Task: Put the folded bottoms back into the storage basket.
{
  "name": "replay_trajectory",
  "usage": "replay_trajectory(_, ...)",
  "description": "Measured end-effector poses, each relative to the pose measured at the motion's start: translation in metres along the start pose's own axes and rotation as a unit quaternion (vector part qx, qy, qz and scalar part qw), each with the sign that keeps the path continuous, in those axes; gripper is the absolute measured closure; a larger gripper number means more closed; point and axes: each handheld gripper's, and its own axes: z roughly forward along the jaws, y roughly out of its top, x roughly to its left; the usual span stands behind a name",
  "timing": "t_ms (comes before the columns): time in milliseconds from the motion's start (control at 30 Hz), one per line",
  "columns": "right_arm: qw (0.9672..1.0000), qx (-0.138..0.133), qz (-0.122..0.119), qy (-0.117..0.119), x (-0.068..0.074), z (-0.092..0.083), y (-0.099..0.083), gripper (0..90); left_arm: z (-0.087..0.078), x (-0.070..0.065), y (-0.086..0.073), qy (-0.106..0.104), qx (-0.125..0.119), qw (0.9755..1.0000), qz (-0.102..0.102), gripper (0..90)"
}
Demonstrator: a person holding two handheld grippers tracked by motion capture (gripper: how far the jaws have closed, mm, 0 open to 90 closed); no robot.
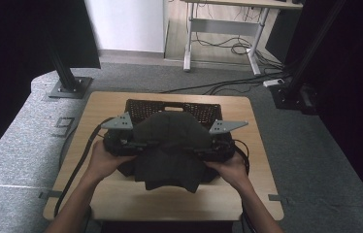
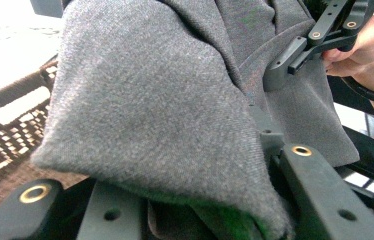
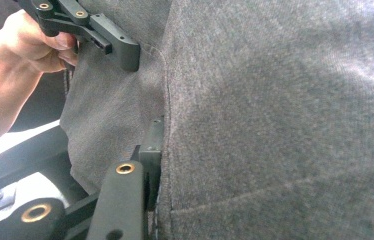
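While it hangs between the two grippers above the middle of the wooden table, the dark grey garment is seen spread from one side to the other, its lower edge drooping toward the near part of the tabletop and its upper fold rising in front of the dark wicker basket. In the left gripper view the knitted cloth is draped over the jaws, and the left gripper is closed on one side of it; in the right gripper view a seamed panel is pinched by the right gripper at the opposite side. Both sets of jaws are held narrow, clamped on fabric. Each gripper is carried by a hand entering from the near edge. The step in hand is judged to be the lifting and spreading of the garment, probably for folding or for transfer to the basket behind. For the next move, an even pull from both sides would be called for, so that the cloth is kept taut and level while it is carried or laid down
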Motion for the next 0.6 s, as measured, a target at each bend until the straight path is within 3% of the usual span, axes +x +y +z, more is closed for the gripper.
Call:
replay_trajectory(267,0.9995,-0.011,-0.007,-0.027,-0.02,0.005,0.024,57.4,0.004,0.022,0.024,0.024,0.001,0.9997,0.008,61.5)
replay_trajectory(600,0.9976,-0.02,-0.017,-0.065,-0.047,0.019,0.04,57.4,0.018,0.055,0.039,0.049,0.002,0.9986,0.019,61.5)
